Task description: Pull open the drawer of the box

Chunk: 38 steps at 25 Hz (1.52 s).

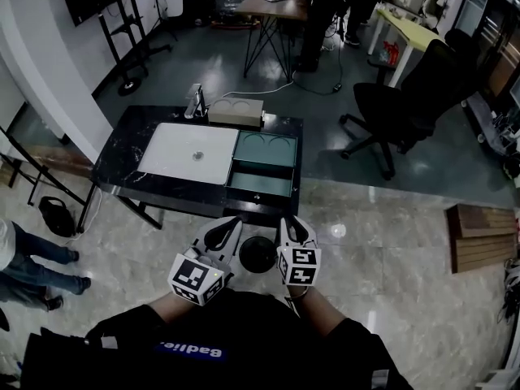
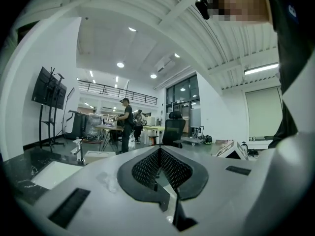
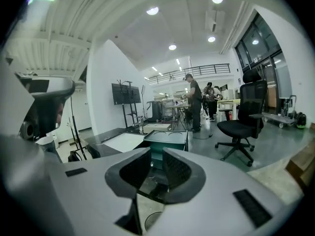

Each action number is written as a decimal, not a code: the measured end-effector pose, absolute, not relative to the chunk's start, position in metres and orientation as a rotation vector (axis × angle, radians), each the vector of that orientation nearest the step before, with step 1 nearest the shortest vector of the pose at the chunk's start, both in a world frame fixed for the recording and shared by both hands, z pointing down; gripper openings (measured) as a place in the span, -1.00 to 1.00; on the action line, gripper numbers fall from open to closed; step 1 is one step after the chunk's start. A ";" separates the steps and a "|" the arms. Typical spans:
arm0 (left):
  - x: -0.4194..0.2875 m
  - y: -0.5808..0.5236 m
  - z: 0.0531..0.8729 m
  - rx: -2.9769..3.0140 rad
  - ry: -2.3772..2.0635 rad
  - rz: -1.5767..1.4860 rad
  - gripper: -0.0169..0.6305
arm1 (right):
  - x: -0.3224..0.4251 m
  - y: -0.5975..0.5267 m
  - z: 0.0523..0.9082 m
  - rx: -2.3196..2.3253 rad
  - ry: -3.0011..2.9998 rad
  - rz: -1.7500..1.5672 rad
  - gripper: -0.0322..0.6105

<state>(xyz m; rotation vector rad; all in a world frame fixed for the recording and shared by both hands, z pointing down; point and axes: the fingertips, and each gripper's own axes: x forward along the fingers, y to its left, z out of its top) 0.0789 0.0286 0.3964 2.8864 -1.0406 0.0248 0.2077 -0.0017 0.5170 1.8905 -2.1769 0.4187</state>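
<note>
Left claw (image 1: 221,232) shut and empty, right claw (image 1: 294,227) narrowly parted and empty, both well short of box (image 1: 265,149) on bench (image 1: 130,149) at 12 o'clock; risk: a poor grip on drawer (image 1: 260,184) drags the whole box forward.

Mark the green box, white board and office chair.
green box (image 1: 266,148), head view, on its top panel.
white board (image 1: 175,157), head view, on its bare surface.
office chair (image 1: 435,75), head view, on its backrest.
</note>
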 end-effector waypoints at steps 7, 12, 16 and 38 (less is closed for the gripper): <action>0.089 0.025 0.394 2.909 -0.946 0.008 -0.99 | 0.190 0.015 0.471 1.875 -2.250 0.288 -0.69; 0.089 0.020 0.382 2.938 -0.857 -0.034 -0.99 | 0.177 0.021 0.428 1.911 -2.320 0.231 -0.69; 0.083 0.016 0.384 2.940 -0.811 -0.034 -0.99 | 0.162 0.020 0.414 1.928 -2.335 0.208 -0.69; 0.033 0.007 0.387 2.932 -0.792 -0.045 -0.99 | 0.082 0.021 0.383 1.852 -2.454 0.093 -0.69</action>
